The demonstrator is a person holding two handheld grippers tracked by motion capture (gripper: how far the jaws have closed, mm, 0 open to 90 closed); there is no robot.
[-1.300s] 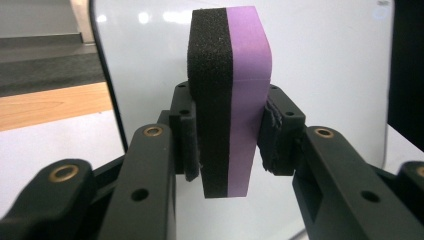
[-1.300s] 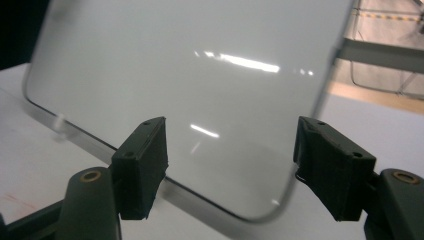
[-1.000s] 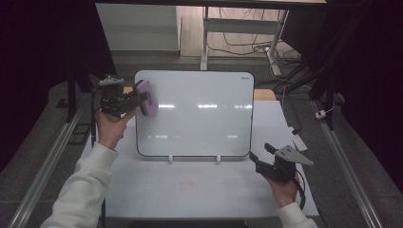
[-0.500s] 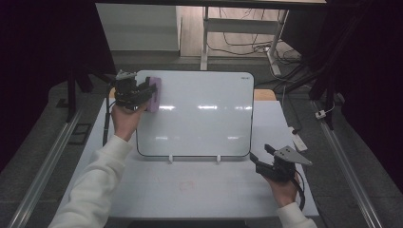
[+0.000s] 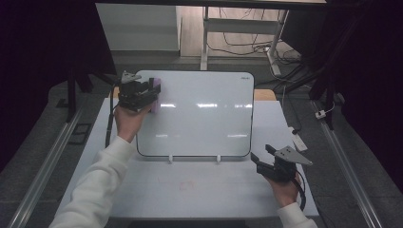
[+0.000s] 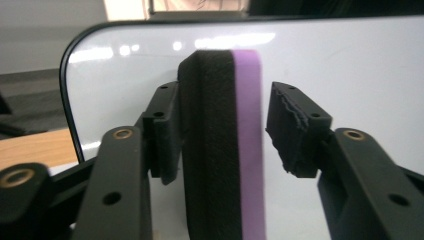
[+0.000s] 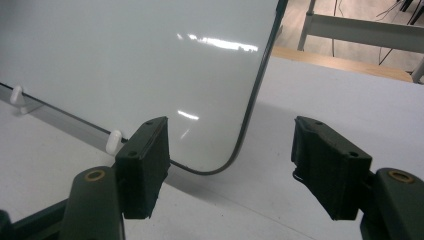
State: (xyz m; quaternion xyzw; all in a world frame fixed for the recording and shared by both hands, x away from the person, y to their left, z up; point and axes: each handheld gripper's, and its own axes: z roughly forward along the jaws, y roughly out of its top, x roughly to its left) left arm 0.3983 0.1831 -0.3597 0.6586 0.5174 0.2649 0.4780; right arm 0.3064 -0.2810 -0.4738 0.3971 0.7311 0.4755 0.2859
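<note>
A whiteboard (image 5: 204,118) lies on the white table (image 5: 190,194), its surface blank. My left gripper (image 5: 153,95) is over the board's upper left corner, shut on an eraser (image 5: 156,88) with black felt and a purple back. In the left gripper view the eraser (image 6: 225,160) stands upright between the jaws of my left gripper (image 6: 227,117), in front of the board (image 6: 350,65). My right gripper (image 5: 261,154) rests open on the table beside the board's lower right corner. In the right gripper view, nothing lies between the jaws of my right gripper (image 7: 230,150), and that corner of the board (image 7: 125,60) is just ahead.
Two white clips (image 5: 169,159) hold the board's near edge. A faint red mark (image 5: 187,184) shows on the table in front. Metal rails (image 5: 43,166) run along both sides. A wooden surface (image 5: 263,94) and floor cables (image 5: 237,42) lie behind.
My left gripper has carried the eraser rightward, from left of the board to over its upper left corner. The right gripper has stayed put.
</note>
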